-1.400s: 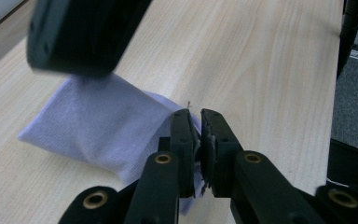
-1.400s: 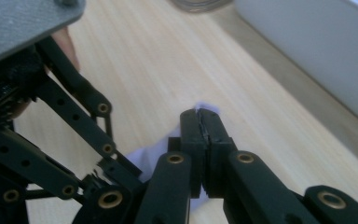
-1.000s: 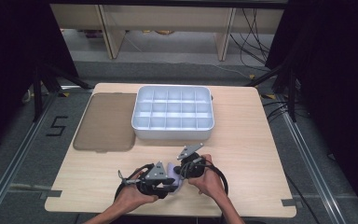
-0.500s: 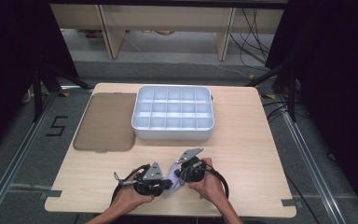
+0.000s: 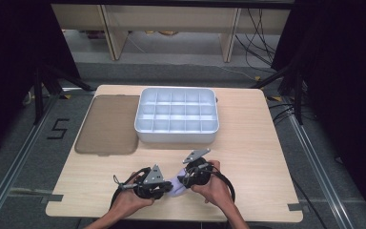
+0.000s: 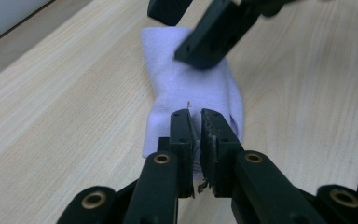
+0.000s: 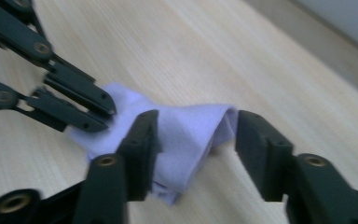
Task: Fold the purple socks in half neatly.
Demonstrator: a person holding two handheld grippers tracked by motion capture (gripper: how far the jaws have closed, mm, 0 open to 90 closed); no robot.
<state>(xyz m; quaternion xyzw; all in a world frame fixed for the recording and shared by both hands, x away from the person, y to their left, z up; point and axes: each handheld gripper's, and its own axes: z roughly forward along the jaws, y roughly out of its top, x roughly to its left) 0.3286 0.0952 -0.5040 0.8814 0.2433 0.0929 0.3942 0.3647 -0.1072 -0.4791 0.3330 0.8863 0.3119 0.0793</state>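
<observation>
Cloth (image 6: 191,93): pale lilac, folded, lying on the worktop (image 5: 257,143) near its front edge, between the two hands.
Left claw (image 6: 195,122): pinched tight on the cloth's near edge.
Right claw (image 7: 193,130): jaws spread wide, straddling the cloth's raised fold.
Tray (image 5: 177,136): white, compartmented, farther back.
Mat (image 5: 107,124): brown, beside the tray.

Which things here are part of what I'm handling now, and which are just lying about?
In hand:
lavender cloth
left tongs, shut on its near edge
right tongs, open around its fold

Lying about:
white compartment tray
brown lid
</observation>
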